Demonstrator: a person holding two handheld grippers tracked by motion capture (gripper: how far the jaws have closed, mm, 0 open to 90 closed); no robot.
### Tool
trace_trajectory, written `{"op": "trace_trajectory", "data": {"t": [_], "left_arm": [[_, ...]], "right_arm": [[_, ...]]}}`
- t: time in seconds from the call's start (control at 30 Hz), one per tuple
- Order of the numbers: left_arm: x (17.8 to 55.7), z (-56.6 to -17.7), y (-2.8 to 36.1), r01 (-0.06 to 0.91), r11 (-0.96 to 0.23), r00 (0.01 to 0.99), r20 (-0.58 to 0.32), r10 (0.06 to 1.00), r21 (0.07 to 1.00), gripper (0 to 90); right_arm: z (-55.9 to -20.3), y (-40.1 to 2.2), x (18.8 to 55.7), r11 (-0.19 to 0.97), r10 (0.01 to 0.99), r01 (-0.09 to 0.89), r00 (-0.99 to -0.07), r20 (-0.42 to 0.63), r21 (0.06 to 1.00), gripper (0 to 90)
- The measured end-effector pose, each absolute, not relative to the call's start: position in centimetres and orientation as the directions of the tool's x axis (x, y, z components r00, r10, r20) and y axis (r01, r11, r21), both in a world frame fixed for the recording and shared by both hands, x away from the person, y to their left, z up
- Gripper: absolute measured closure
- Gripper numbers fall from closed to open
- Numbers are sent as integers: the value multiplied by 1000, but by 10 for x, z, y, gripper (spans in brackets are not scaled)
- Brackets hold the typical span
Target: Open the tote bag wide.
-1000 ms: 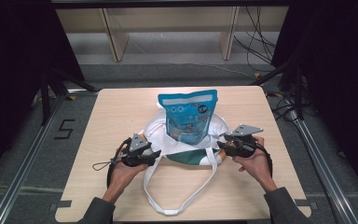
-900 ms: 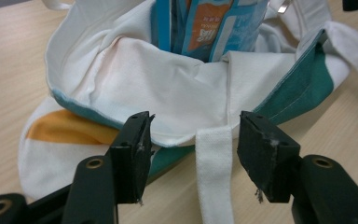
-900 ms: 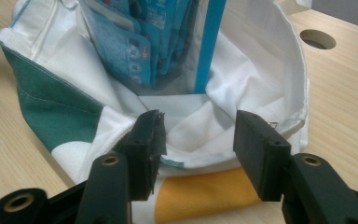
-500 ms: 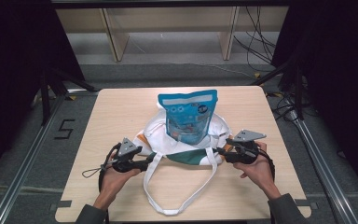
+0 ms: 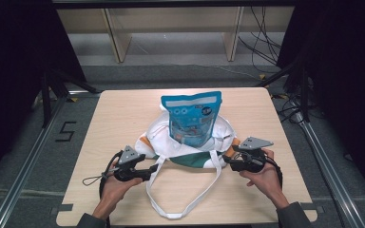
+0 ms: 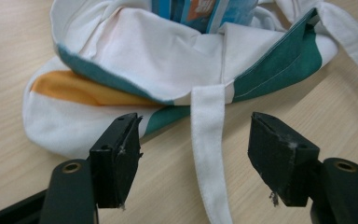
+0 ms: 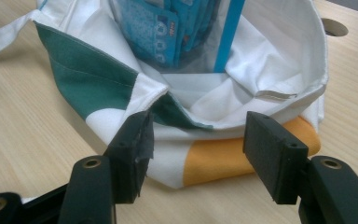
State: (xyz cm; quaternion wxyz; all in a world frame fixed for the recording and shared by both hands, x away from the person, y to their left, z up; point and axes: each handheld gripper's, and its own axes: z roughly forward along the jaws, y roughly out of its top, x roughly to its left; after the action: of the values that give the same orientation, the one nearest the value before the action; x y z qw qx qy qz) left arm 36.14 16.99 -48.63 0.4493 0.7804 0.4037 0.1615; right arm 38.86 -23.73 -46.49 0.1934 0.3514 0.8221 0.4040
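Observation:
A white tote bag point(image 5: 190, 152) with green and orange patches lies mid-table, and a blue snack pouch point(image 5: 192, 116) stands upright in its mouth. My left gripper point(image 5: 148, 172) sits at the bag's near left, jaws open and just widened. In the left gripper view point(image 6: 196, 135) the white strap point(image 6: 209, 154) runs between the jaws along the table, untouched. My right gripper point(image 5: 225, 159) is at the bag's near right, also open after widening. In the right gripper view point(image 7: 198, 135) the bag's rim point(image 7: 270, 93) and pouch point(image 7: 168, 32) lie just ahead of the pads.
The long strap loop point(image 5: 190, 199) trails toward the table's near edge. The wooden table point(image 5: 123, 114) has bare room left and right of the bag and a round hole point(image 7: 334, 27) near a far corner. Shelving point(image 5: 171, 28) and floor cables point(image 5: 266, 42) lie beyond.
Both pairs of jaws stand wider than before. The left gripper has drawn back from the bag toward the near left; the right hand has barely shifted. The bag and pouch stay put.

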Motion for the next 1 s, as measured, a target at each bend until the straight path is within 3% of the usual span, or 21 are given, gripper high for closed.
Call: {"op": "trace_trajectory", "data": {"t": [0.17,0.37,1.0], "left_arm": [[355,-488,171,488,-245,620,-136,773,838,319],[345,-491,171,468,-298,640,-86,763,832,312],[324,-498,177,482,-296,619,-82,781,824,306]], "right_arm": [[-464,-236,384,427,731,423,-681,-30,799,418],[-466,-237,380,427,729,425,-684,-25,798,412],[-473,-239,373,439,729,412,-683,-48,798,398]]}}
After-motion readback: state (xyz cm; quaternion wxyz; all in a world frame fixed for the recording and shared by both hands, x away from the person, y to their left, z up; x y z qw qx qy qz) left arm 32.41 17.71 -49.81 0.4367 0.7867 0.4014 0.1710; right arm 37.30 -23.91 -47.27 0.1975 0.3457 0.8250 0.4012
